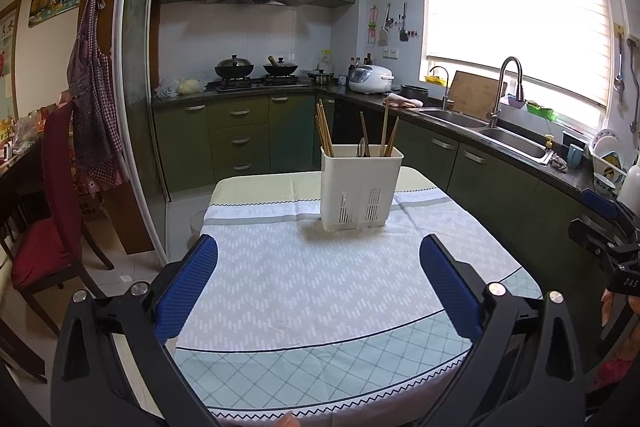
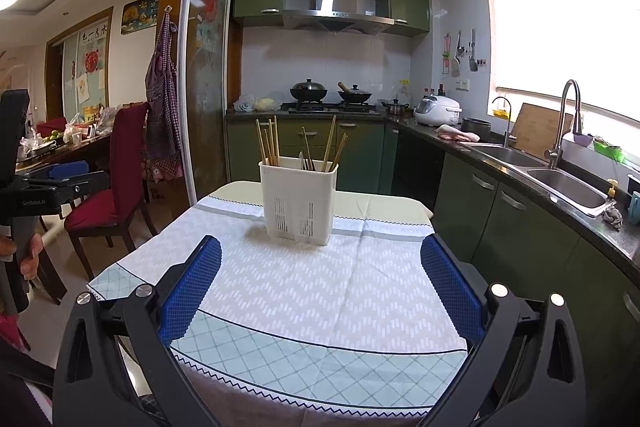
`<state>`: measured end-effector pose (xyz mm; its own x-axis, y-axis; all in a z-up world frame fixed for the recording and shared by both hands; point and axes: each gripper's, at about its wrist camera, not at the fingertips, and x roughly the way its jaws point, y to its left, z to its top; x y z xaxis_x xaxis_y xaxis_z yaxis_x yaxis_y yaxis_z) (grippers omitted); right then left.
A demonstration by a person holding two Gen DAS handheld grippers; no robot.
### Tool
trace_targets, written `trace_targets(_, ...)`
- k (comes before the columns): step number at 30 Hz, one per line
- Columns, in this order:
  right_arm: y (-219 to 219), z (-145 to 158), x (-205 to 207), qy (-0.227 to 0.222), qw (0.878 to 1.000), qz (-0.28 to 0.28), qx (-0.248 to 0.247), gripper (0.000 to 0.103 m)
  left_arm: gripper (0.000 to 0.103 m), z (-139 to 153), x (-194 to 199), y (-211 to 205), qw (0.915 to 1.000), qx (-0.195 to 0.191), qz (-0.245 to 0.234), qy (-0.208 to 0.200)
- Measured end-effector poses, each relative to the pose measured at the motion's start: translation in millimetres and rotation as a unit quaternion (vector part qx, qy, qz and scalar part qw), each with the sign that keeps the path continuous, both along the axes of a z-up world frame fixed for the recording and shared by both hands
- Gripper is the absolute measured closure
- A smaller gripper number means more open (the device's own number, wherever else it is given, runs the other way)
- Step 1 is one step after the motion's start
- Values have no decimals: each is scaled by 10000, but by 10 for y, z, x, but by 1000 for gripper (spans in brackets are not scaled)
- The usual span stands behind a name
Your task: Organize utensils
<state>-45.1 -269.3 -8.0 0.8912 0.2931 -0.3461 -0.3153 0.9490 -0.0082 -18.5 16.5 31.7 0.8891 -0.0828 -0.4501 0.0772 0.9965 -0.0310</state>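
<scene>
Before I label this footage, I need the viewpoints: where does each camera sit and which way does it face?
Left wrist: on the left gripper, above the near table edge, facing the holder and stove; own open fingers, plus the right gripper at the right edge.
Right wrist: on the right gripper, facing the holder from further right; own open fingers, plus the left gripper and hand at left.
Shared: table, holder, chopsticks, sink.

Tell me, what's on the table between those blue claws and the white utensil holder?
Nothing but bare tablecloth. Both wrist views show it running clear from each open gripper up to the utensil holder.
</scene>
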Motion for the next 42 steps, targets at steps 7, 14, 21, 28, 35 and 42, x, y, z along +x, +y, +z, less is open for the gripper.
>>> trace_targets(7, 10, -11, 22, 17, 10000, 6, -9, 5, 7, -3, -6, -7, 10000, -14, -1, 15)
trace_targets(14, 22, -44, 57, 50, 10000, 34, -11, 5, 7, 8, -10, -3, 10000, -41, 27, 11)
trace_targets(21, 31, -46, 71, 53, 10000, 45, -9, 5, 7, 14, -12, -2, 10000, -51, 32, 12)
trace_targets(28, 35, -42, 72, 45, 10000, 52, 2, 5, 7, 12, -17, 4, 9999, 32, 125, 4)
trace_targets(35, 45, -44, 84, 55, 10000, 75, 8, 5, 7, -22, 27, 34, 9998, -94, 118, 104)
trace_targets(42, 69, -55, 94, 87, 9999, 90, -5, 5, 7, -13, 12, 11, 9996, 95, 252, -9)
